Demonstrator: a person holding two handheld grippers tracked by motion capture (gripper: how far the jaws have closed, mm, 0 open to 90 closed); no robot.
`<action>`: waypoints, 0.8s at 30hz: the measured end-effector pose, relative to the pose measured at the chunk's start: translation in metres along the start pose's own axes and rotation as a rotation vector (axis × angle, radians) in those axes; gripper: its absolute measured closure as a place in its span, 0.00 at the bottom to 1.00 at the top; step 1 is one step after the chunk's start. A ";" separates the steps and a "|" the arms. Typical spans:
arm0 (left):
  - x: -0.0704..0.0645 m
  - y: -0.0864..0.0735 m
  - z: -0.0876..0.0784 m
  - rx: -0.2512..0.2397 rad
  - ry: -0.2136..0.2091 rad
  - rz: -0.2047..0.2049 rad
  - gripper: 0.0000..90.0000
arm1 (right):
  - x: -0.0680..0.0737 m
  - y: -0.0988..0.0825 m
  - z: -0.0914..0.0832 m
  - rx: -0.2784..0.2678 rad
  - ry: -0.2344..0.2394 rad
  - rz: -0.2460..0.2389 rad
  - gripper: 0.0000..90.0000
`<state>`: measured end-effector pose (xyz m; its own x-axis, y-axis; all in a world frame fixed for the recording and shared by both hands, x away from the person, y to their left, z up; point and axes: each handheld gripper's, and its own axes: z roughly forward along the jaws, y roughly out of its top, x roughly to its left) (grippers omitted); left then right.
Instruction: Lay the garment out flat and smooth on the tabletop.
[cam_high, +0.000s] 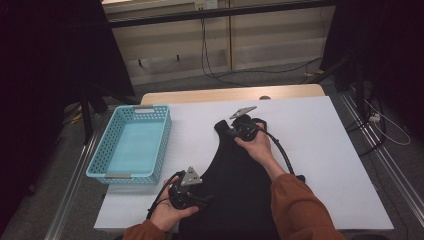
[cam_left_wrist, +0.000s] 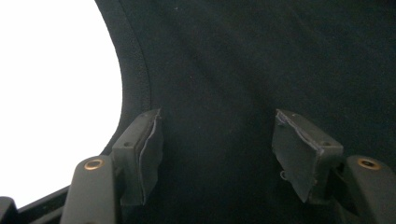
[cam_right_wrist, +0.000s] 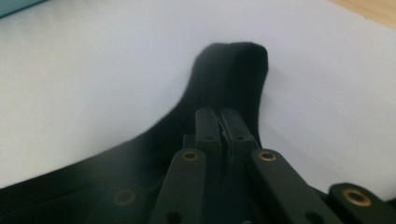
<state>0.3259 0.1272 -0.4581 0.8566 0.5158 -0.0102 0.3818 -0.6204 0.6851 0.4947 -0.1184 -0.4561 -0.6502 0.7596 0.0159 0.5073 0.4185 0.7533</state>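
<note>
Your right gripper (cam_high: 239, 126) sits at the far end of the black garment (cam_high: 235, 185), and in the right gripper view its jaws are pressed together with almost no gap, over the garment's narrow strap (cam_right_wrist: 233, 70). You cannot tell whether cloth is pinched between them. Your left gripper (cam_high: 200, 197) is at the garment's near left edge; in the left gripper view its jaws stand wide apart, the pads (cam_left_wrist: 148, 154) poised over the dark fabric (cam_left_wrist: 243, 70) and gripping nothing. The garment lies flat on the white table (cam_high: 320, 150), running from the near edge toward the middle. A blue basket (cam_high: 131, 142) stands on the left of the table, well apart from the garment.
</note>
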 end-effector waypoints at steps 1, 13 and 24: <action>-0.001 0.000 0.000 -0.004 0.003 -0.005 0.37 | -0.002 -0.002 0.002 0.008 -0.011 0.004 0.94; 0.002 0.000 -0.001 -0.002 -0.018 -0.028 0.33 | -0.011 0.013 -0.007 -0.045 -0.095 0.025 0.75; 0.004 0.000 -0.004 -0.011 -0.013 -0.049 0.28 | 0.015 0.028 0.018 0.022 -0.011 -0.040 0.72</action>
<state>0.3279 0.1314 -0.4552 0.8415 0.5376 -0.0530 0.4192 -0.5879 0.6918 0.5094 -0.0861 -0.4466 -0.6638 0.7476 -0.0215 0.4935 0.4594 0.7386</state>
